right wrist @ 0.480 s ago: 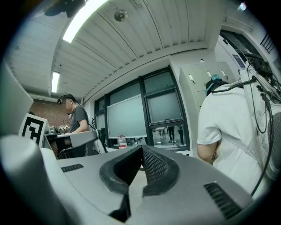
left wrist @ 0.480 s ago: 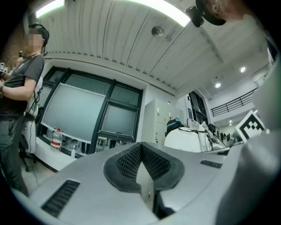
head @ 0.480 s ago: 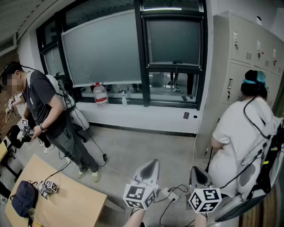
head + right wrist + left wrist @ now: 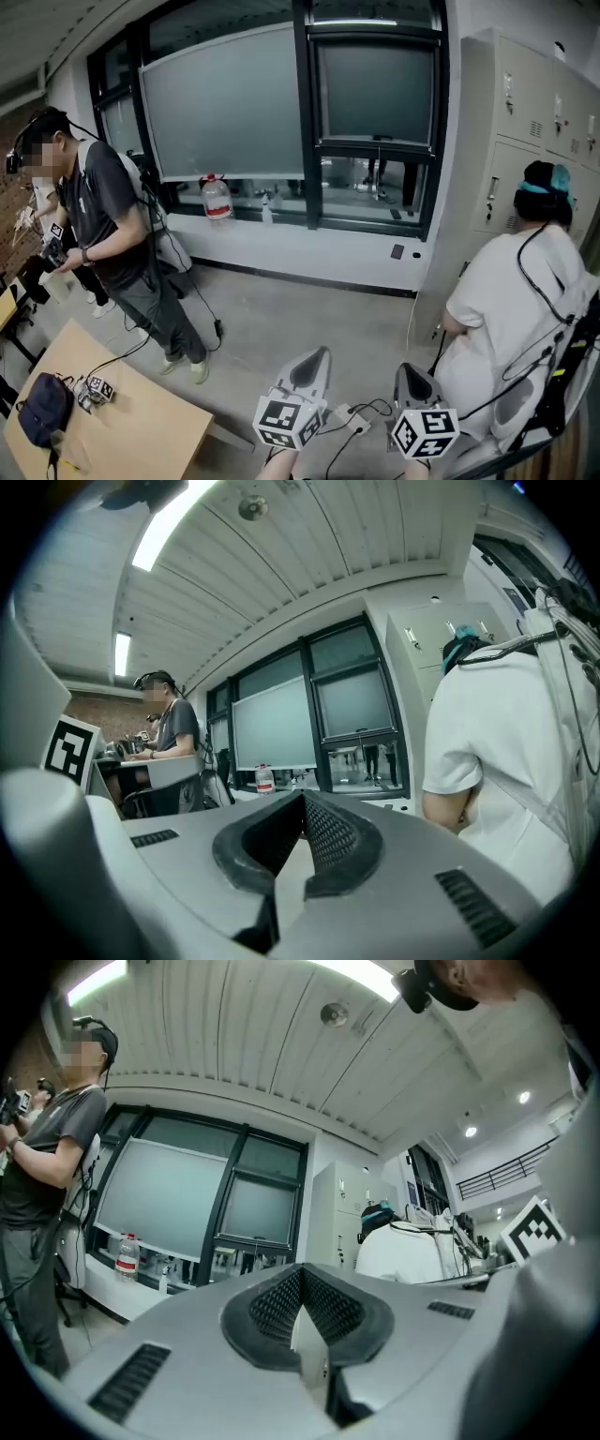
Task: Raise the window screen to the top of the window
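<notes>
1. the left tongs (image 4: pixel 314 362) and the right tongs (image 4: pixel 411 377) are seen low in the head view, side by side above the floor (image 4: pixel 309 314) and well apart from the window wall.
2. in the left gripper view the left tongs (image 4: pixel 302 1309) are pressed together at the tip, with nothing caught between them. in the right gripper view the right tongs (image 4: pixel 302 829) are likewise clenched on nothing.
3. the window screen (image 4: pixel 225 103) is found across the room. it is a wide grey panel drawn down over most of the left pane, and its lower edge hangs above the sill where a water bottle (image 4: pixel 217 199) stands. a narrower screen (image 4: pixel 377 89) covers the upper part of the right-hand pane. which of the two is meant cannot be told.
4. the step in hand is judged to be the approach. no screen is touched, and nothing of the raising is done.
5. for the next move, the open floor between the person in the dark shirt (image 4: pixel 103 216) and the person in white (image 4: pixel 511 309) would have to be crossed.
6. the tongs would then have to be released, and the lower edge of the screen or a pull cord taken hold of. no cord can be made out from here.
</notes>
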`<state>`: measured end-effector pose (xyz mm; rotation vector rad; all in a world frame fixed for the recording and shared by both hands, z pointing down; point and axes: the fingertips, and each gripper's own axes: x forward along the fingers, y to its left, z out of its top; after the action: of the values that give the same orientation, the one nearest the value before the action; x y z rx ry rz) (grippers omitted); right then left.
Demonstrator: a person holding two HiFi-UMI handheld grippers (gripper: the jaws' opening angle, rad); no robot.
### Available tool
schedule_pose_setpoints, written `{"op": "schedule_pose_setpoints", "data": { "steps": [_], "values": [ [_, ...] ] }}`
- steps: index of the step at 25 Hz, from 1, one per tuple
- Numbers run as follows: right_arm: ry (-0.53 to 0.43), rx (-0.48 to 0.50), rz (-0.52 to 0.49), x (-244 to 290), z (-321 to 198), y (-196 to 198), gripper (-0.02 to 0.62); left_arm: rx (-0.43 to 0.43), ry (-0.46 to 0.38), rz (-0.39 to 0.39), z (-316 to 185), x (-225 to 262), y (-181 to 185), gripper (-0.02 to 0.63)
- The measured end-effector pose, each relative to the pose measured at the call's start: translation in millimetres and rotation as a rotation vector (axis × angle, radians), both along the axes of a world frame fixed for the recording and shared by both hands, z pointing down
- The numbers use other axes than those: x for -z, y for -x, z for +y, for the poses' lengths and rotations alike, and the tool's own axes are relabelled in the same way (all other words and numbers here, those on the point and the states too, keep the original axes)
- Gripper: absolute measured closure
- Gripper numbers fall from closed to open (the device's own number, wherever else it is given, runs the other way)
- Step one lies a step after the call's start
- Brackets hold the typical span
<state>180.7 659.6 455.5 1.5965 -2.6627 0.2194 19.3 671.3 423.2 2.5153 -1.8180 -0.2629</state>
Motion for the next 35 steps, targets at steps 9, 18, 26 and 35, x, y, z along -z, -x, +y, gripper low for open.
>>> {"op": "schedule_pose_setpoints", "data": {
  "steps": [9, 18, 26, 35],
  "values": [
    [-0.011, -0.005, -0.047, 3.0, -9.2, 0.3, 0.592, 0.018, -0.016, -0.013, -11.0, 5.1, 11.7, 0.603],
    [0.054, 0.037, 0.003, -35.4, -70.5, 25.5, 0.592, 0.013, 0.033, 0.016, -78.3, -33.3, 29.6, 0.603],
    [0.049, 0.026, 0.032, -26.3, -212.5, 79.9, 0.592, 0.015, -0.003, 0.053, -228.2, -17.4, 91.4, 0.603],
    [0.023, -0.005, 0.01, -5.5, -336.6, 126.0, 0.592, -0.027, -0.038, 0.045, -357.3, 10.4, 133.2, 0.603]
  ]
}}
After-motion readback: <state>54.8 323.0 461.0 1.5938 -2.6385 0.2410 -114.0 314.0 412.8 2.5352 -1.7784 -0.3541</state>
